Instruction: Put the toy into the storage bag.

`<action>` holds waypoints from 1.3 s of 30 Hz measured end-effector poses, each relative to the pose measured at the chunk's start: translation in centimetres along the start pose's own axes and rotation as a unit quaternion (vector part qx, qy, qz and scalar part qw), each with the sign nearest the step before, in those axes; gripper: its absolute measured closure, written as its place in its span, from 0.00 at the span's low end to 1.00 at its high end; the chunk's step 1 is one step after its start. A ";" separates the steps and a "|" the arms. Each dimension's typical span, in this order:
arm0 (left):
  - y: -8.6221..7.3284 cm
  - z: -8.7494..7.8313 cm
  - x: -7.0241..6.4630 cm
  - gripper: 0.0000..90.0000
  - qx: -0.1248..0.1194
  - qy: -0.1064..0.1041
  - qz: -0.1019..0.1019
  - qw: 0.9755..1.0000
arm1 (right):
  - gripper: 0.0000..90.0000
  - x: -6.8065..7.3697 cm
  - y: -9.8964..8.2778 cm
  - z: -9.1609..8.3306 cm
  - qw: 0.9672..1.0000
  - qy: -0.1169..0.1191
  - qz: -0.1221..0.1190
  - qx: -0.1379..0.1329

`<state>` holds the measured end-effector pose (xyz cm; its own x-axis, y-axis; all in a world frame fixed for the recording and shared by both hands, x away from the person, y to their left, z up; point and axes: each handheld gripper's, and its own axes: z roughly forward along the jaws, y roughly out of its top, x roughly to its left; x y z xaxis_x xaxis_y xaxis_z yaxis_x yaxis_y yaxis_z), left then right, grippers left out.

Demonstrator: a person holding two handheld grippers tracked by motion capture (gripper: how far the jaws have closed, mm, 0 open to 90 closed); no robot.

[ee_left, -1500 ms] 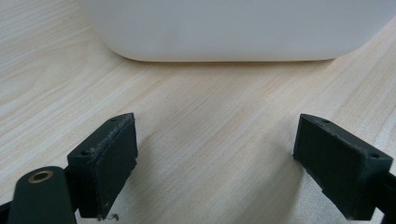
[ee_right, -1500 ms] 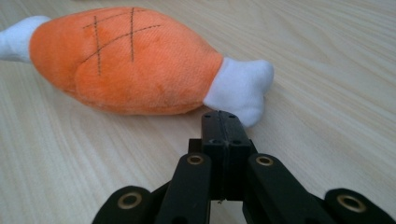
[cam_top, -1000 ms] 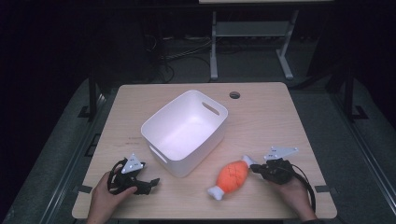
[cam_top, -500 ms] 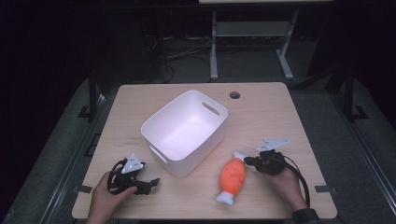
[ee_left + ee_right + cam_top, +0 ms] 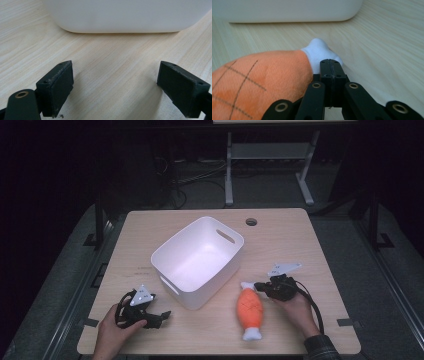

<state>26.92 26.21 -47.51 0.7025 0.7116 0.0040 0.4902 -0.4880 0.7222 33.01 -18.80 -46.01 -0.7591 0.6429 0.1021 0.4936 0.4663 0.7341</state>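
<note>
An orange plush toy with white ends lies on the table near the front edge, right of a white bin. My right gripper is shut with nothing between its jaws, its tip pressed against the toy's far white end. In the right gripper view the orange body lies left of the shut right gripper. My left gripper rests at the front left, open. In its own view the left gripper has bare wood between the jaws and faces the bin's wall.
The wooden table has a round cable hole at the back. The bin, which has handle slots, stands mid-table, and its wall is just beyond the toy. A metal stand and cables sit on the dark floor behind.
My right gripper has moved left toward the bin against the toy's far end. The toy has swung from a diagonal to nearly lengthwise toward the front edge. The left gripper has stayed put.
</note>
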 end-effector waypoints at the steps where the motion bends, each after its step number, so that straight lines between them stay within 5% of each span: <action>1: 0.0 0.0 0.0 0.14 0.000 0.000 0.000 1.000 | 0.99 0.0 0.0 0.1 1.000 0.002 0.000 0.000; 27: 0.0 0.0 0.0 0.14 0.000 0.000 0.001 1.000 | 0.99 1.0 2.1 2.3 1.000 0.024 -0.014 -0.002; 39: 0.0 0.0 0.0 0.14 0.000 0.000 0.000 1.000 | 0.69 0.0 1.3 -0.6 0.999 0.019 0.029 -0.005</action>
<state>26.91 26.20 -47.52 0.7023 0.7119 0.0030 0.4904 -0.4869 0.7228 33.36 -18.55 -44.60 -0.7451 0.6447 0.1706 0.5330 0.4219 0.7334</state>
